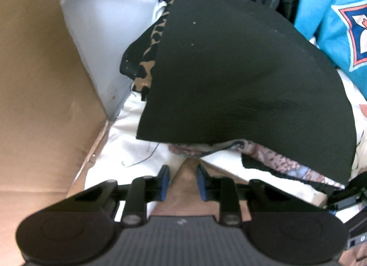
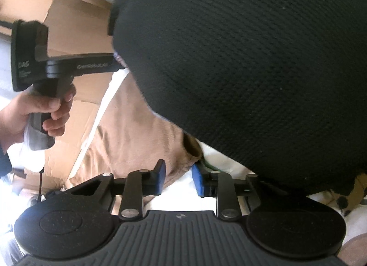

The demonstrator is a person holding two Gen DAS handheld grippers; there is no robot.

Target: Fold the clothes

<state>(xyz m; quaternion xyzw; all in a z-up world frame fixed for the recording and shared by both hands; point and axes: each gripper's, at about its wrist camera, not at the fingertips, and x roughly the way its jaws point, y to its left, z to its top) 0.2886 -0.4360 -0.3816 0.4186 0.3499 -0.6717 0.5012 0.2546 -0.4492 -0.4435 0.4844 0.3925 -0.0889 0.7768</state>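
Broadly, a folded black knit garment (image 1: 240,71) is shown resting on a pile of patterned and white fabrics (image 1: 229,149), beside a tall brown cardboard box (image 1: 34,82) that serves as the landmark throughout. From that box, the black garment lies to the right; a turquoise jersey with a crest (image 1: 332,25) lies further right again, well apart from the box. The left gripper (image 1: 182,181) is seen released, its blue-padded fingers (image 1: 164,181) parted with nothing between them, just short of the garment's near edge and closest to the box. The right gripper (image 2: 177,180) is likewise seen parted and empty, with the black garment (image 2: 252,71) looming above and beyond its fingers, on the side away from the box; contact with the cloth cannot be made out. A tan cloth (image 2: 137,128) lies below the right gripper's fingers, toward the box. The step in hand is judged to be settling or re-gripping the fold. It is best done by seizing only the top black layer at its near hem, so that the patterned fabrics beneath are not dragged, and by keeping both grips level so that the fold stays square.
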